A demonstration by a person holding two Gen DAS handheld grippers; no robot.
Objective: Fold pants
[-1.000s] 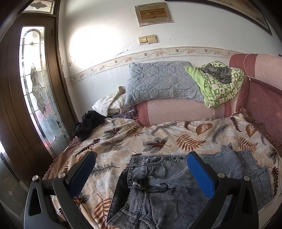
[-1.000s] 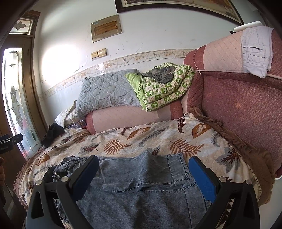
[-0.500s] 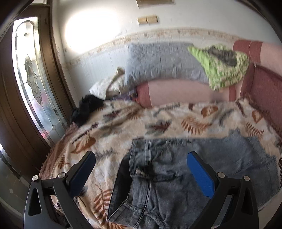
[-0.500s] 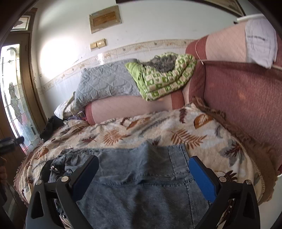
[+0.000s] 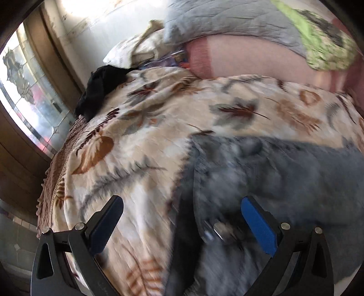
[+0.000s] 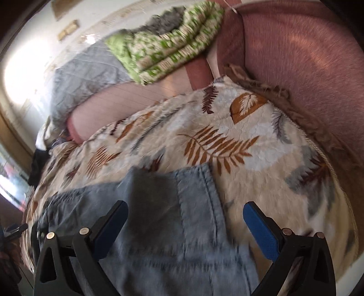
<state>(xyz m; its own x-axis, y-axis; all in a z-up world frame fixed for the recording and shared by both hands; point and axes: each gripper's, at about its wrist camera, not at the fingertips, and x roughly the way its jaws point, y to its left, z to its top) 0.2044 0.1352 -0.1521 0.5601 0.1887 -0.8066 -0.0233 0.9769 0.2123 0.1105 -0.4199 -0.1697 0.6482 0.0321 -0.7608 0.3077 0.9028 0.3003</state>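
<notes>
Nearest in the left wrist view, the left gripper (image 5: 182, 214) has its 2 fingers spread wide and holds nothing; the waist end of the grey denim pants (image 5: 268, 182) lies between and beyond them, with a metal button (image 5: 218, 228) blurred just inside the blue pad of the right-hand finger. In the right wrist view the right gripper (image 6: 184, 216) is likewise spread and empty, hanging over the other end of the pants (image 6: 159, 227), where a stitched seam runs toward the far hem. The pants lie flat along the near edge of the sofa seat, on a leaf-print cover (image 5: 141, 141) that stretches beyond them on every side. Toward the seat's far left corner sits a dark bundle of cloth (image 5: 100, 86). Behind the cover runs a pink bolster (image 5: 254, 61), with a grey quilted pillow (image 5: 227, 20) leaning above it and a green patterned blanket (image 6: 168, 50) heaped to its right. The reddish sofa arm (image 6: 307, 68) rises along the seat's right edge. Both views are motion-blurred.
</notes>
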